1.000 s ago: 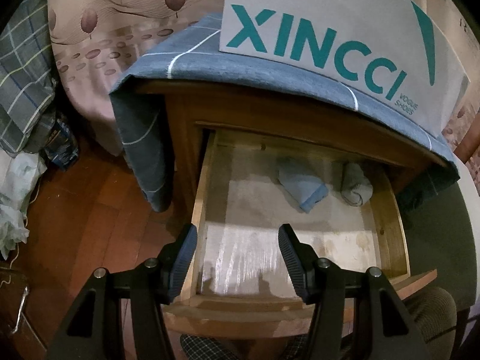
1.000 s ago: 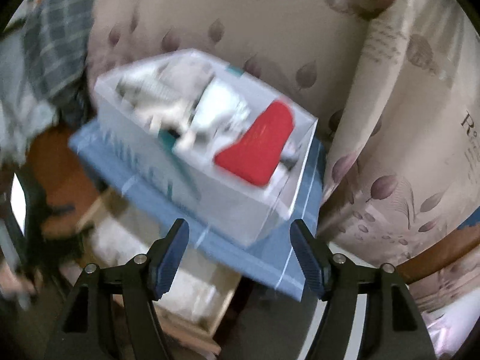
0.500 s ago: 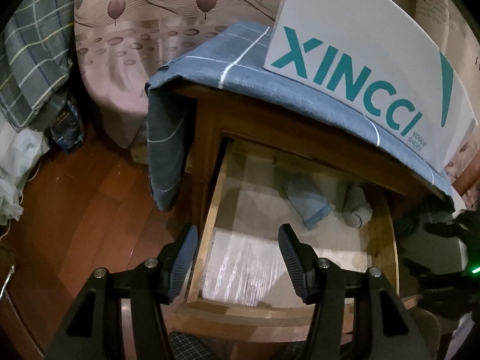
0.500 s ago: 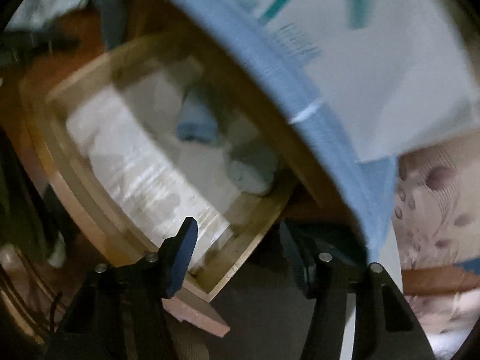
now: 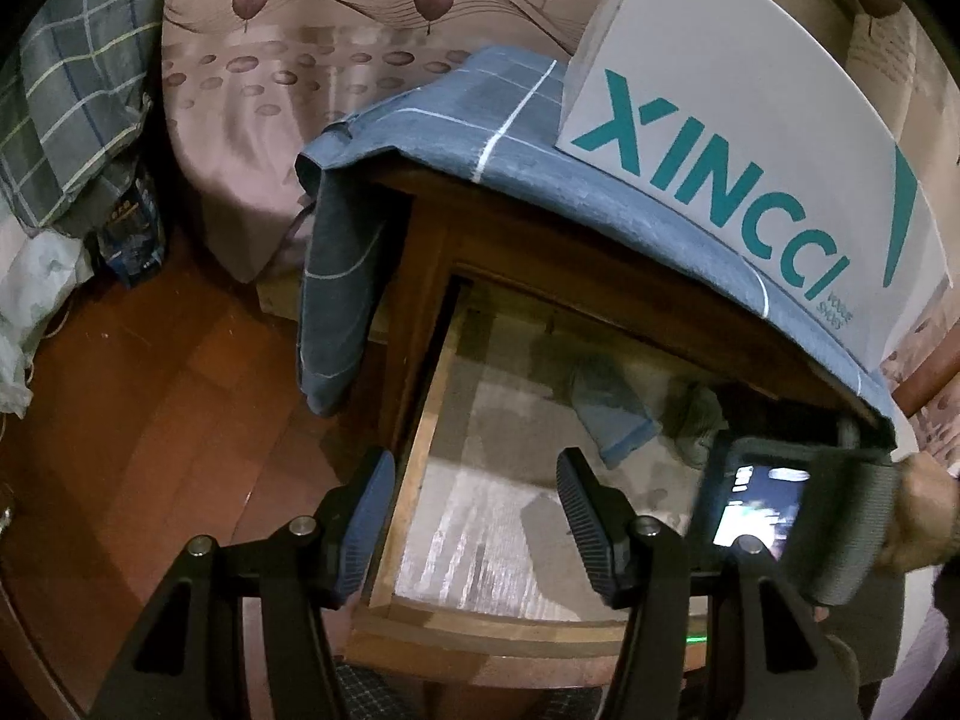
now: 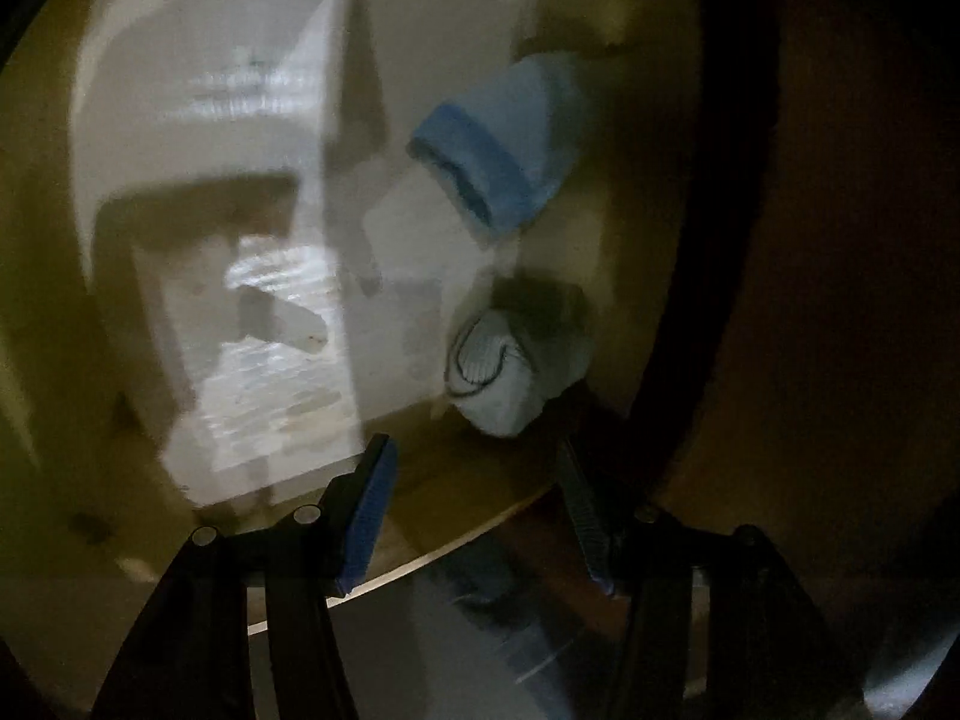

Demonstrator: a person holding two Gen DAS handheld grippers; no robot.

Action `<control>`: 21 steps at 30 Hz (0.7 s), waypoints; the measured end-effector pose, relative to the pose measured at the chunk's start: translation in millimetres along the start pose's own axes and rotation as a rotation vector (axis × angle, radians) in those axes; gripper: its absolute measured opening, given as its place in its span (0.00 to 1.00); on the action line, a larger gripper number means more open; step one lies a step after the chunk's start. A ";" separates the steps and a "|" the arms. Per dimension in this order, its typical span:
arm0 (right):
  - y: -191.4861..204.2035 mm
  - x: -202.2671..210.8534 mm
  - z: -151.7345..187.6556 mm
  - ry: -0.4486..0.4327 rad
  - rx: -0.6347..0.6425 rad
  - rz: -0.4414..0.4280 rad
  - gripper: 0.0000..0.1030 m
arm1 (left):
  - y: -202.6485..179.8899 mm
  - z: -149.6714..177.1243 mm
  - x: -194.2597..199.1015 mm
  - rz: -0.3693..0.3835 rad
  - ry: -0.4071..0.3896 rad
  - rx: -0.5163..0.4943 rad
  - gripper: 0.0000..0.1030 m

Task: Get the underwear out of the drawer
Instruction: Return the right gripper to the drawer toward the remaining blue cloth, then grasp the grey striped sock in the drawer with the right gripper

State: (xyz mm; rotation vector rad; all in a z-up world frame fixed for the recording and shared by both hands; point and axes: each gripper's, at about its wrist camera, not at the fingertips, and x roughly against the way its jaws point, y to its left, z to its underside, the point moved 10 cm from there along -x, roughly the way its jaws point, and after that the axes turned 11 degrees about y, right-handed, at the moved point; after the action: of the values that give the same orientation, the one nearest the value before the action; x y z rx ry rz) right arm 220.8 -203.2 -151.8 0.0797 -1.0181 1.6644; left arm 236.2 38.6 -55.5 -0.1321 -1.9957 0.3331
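One wooden drawer point(image 5: 414, 468) stands pulled out of a wooden nightstand point(image 5: 432, 222), and everything here is placed against it. Inside lie two pieces of folded cloth on a pale liner: a blue folded underwear point(image 6: 504, 150) toward the back of the drawer, and a rolled grey-white bundle point(image 6: 510, 366) just beside it, nearer the drawer's right side wall; the two look close but whether they touch cannot be told. In the left wrist view the same two pieces show at the drawer's back right, the blue one point(image 5: 612, 414) and the grey one point(image 5: 699, 420). On top of the nightstand, above the drawer, lies one blue checked cloth point(image 5: 480, 114), and on it stands one white box point(image 5: 750, 138) printed in teal with "XINCCI" and small lettering that reads "VOGUE SHOES". The left gripper point(image 5: 474, 516) hangs over the drawer's front left corner, its jaws wide apart and holding nothing. The right gripper point(image 6: 480, 516) is over the drawer's right side, close to the grey bundle, jaws spread wide and empty.
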 end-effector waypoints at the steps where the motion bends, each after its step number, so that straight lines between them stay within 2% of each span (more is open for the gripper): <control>1: -0.9 -5.7 -1.7 0.018 0.027 0.009 0.52 | 0.3 0.0 -0.3 0.006 0.002 0.004 0.56; 8: 11.8 -33.4 -13.2 0.101 0.228 0.049 0.54 | 2.2 -0.4 -2.3 0.033 0.015 0.021 0.56; 10: 14.9 -39.3 -14.5 0.116 0.273 0.066 0.61 | 2.7 -0.8 -2.1 0.044 0.015 0.028 0.56; 11: 15.9 -43.3 -15.8 0.120 0.304 0.090 0.61 | 4.2 -1.2 -2.6 0.047 0.015 0.034 0.56; 17: 12.6 -65.3 -21.5 0.168 0.379 0.185 0.61 | 8.8 -2.2 -3.5 0.081 0.021 0.071 0.56; 21: 12.8 -78.5 -21.0 0.198 0.413 0.213 0.61 | 9.6 -2.0 -3.2 0.088 0.023 0.077 0.56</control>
State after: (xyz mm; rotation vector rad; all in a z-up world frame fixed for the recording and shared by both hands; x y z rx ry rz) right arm 248.6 -249.3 -214.0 0.0790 -0.5379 2.0147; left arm 238.9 47.3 -60.3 -0.1743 -1.9553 0.4618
